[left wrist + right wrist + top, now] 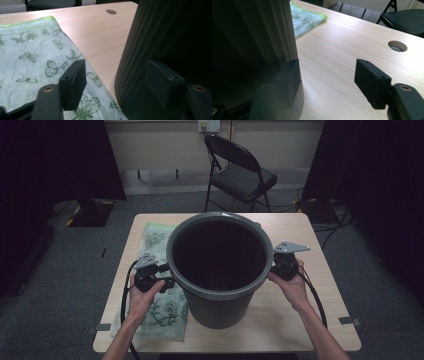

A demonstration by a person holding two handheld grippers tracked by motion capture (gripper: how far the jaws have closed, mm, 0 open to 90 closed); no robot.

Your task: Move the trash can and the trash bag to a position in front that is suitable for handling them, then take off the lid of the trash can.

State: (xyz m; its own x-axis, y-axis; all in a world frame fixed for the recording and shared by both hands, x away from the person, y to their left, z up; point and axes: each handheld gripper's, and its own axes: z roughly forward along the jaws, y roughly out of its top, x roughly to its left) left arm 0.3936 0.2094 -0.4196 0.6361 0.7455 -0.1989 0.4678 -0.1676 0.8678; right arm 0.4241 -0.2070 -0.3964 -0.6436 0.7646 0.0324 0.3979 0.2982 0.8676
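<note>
Nearest the lens, your left gripper's (112, 85) black fingers (73, 82) are standing apart, one over the butterfly-printed bag (32, 62), the other in the dark by the ribbed wall of the grey bin (140, 50); whether that finger is touching the wall I cannot tell. Your right gripper's (332, 85) fingers (372, 82) are likewise spread, one lying against the bin's (277, 32) foot, the other hanging over bare bench (342, 45). Neither pair is clamping anything.

From above, you are flanking the bin (218, 270) at rim height, left gripper (150, 272) and right gripper (286, 262) on opposite sides. The bin is standing upright in the middle of the bench (295, 320), its left side over the edge of the bag (160, 305).

The risks, as I judge them: the wall is curved and ribbed, so a pinch by one side only could slip or tip the bin. Lifting unevenly could swing it into the bag and drag that toward the bench edge. Closing the left fingers low could catch the bag instead.
</note>
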